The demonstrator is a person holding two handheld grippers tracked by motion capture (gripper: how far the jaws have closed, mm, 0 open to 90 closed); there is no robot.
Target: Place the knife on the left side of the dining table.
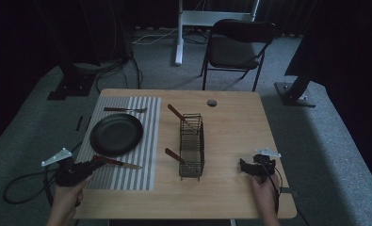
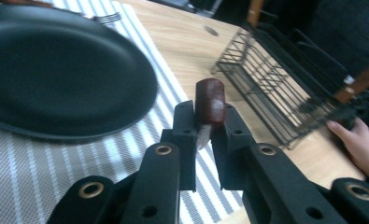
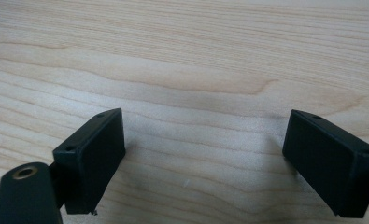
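A knife (image 1: 117, 163) with a reddish-brown handle (image 2: 209, 100) lies just in front of the black plate (image 1: 116, 133), its blade pointing right over the striped placemat (image 1: 148, 136). My left gripper (image 1: 88, 167) is shut on the handle end, low over the mat at the table's left front. In the left gripper view the handle stands between the two black jaws of that gripper (image 2: 205, 127), with the plate (image 2: 56, 70) to their left. My right gripper (image 1: 248, 166) rests at the table's right front, its jaws (image 3: 203, 154) open over bare wood with nothing between them.
A fork (image 1: 125, 110) lies behind the plate on the mat. A black wire basket (image 1: 191, 146) stands mid-table with two brown-handled utensils (image 1: 176, 112) sticking out of it. A folding chair (image 1: 238, 47) stands beyond the table's far edge.
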